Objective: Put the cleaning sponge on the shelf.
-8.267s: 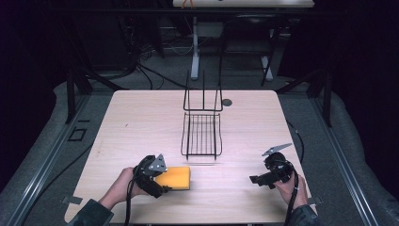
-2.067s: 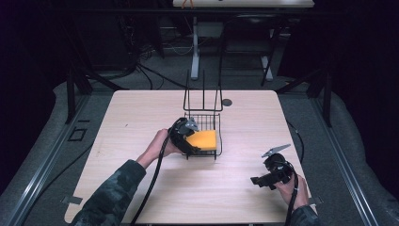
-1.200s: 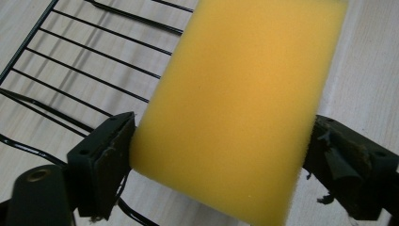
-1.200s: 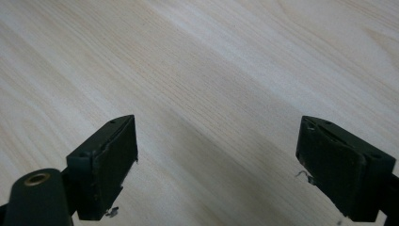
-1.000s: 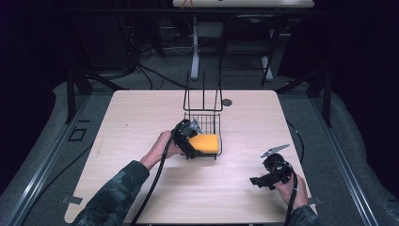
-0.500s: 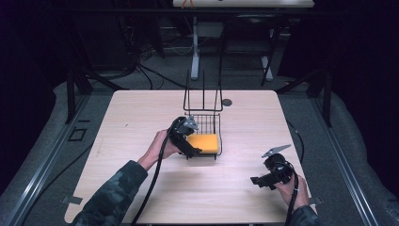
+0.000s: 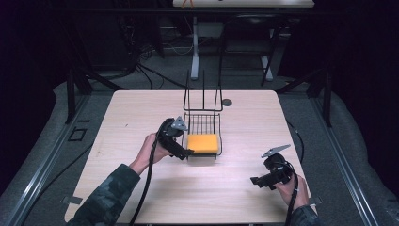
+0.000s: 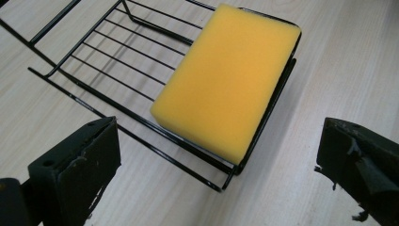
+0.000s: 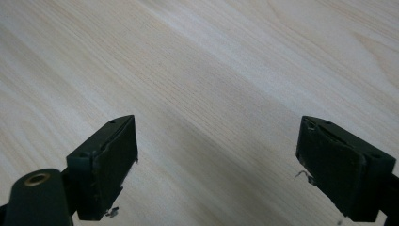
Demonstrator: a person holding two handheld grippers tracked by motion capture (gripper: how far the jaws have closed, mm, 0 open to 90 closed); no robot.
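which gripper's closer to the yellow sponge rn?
Left. The left gripper sits right beside the sponge in the wire rack, jaws open. The right gripper is off near the table's front right, over bare wood.

Lab or test bay: a bare wooden table on dark flooring, floor rails alongside (both flanks), loose cables and metal stand legs behind, surroundings unlit.

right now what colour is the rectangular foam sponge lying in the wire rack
Orange-yellow sponge, clearest in the left gripper view.
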